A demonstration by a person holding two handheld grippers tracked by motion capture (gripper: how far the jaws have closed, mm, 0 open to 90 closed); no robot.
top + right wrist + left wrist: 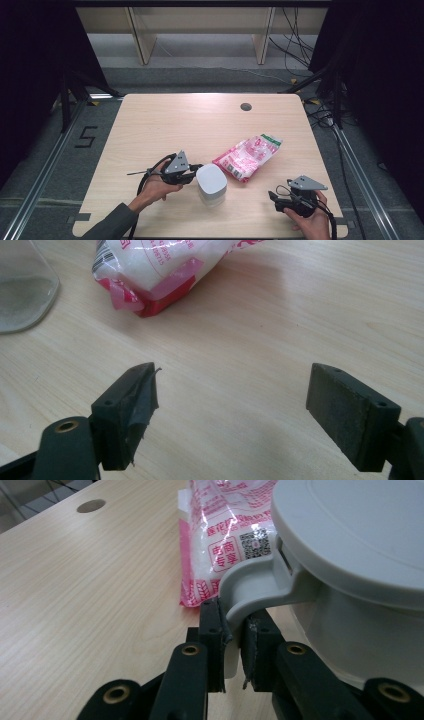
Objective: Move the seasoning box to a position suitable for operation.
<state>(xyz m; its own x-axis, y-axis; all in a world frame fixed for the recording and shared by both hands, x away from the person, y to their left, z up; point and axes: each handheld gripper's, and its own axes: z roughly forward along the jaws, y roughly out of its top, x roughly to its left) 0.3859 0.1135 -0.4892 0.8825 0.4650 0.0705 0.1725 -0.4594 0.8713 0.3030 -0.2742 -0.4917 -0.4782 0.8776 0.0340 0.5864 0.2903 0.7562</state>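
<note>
Pale wood grain covers the counter (pixel 165 125), which stands on a grey floor with dark curtains at either side and a round cable hole (pixel 245 106) near its far edge. At the left, the left claw (pixel 194 172) lies level in the person's left hand (pixel 155 189), its jaws clamped on the grey handle (pixel 250 587) of a white lidded container (pixel 211 185) that stands upright near the front edge (the left gripper view shows both pads pressing the handle's strap). Just beyond the container, a little to its right, a pink-and-white printed bag (pixel 248 156) lies flat, close beside it. Farther right, well apart from both, the right claw (pixel 274 196) rests low over bare wood in the right hand (pixel 312 222), jaws wide apart with nothing between them.
</note>
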